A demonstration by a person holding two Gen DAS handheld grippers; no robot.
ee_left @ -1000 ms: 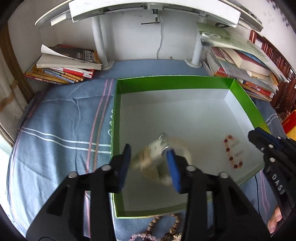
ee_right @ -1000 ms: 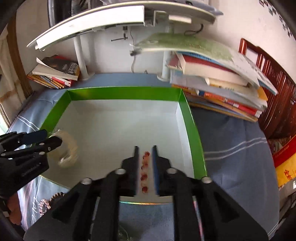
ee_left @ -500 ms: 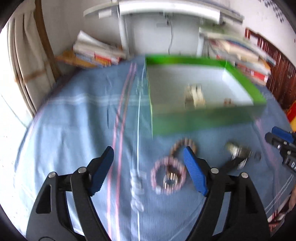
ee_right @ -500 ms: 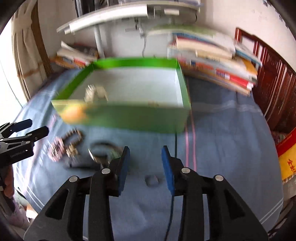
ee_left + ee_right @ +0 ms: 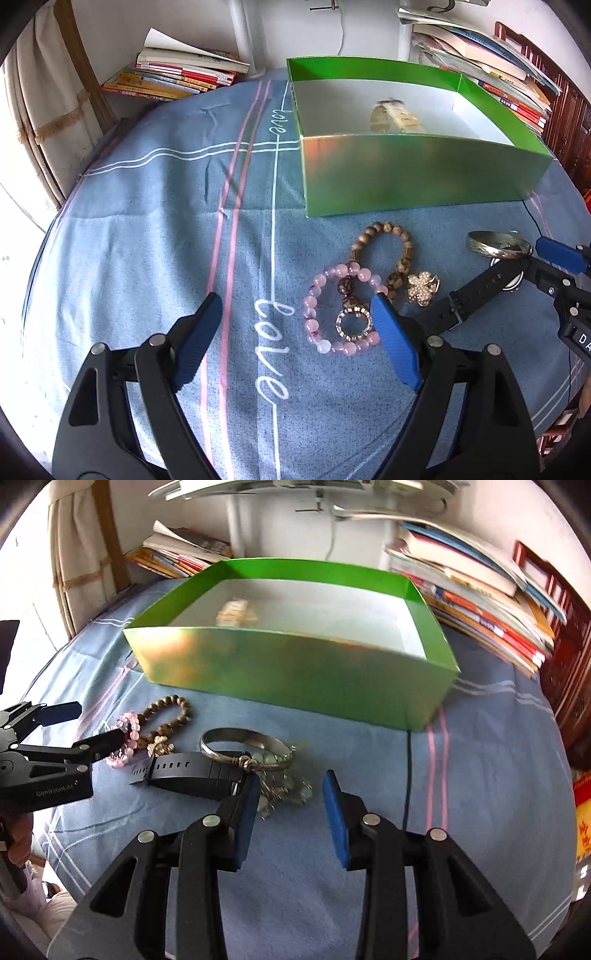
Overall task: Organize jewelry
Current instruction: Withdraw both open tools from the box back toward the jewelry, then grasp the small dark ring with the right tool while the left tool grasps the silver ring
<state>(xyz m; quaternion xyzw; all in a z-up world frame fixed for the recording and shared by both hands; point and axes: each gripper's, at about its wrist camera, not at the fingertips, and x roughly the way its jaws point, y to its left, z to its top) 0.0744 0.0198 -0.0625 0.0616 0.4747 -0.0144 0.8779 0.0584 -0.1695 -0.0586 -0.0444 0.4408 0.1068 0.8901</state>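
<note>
Left gripper (image 5: pixel 295 314) jaws, just opening, stand wide and empty, a pink bead bracelet (image 5: pixel 334 310) inside the right jaw; right gripper (image 5: pixel 290 794) jaws are parted and empty, a silver bangle (image 5: pixel 243 744) just ahead.

The left gripper (image 5: pixel 295 314) is seen with jaws that have just been opening, nothing gripped. A pink bead bracelet (image 5: pixel 314 317) is laid beside its right pad, overlapped by a brown bead bracelet (image 5: pixel 388 230) near the green box (image 5: pixel 406 177).
</note>
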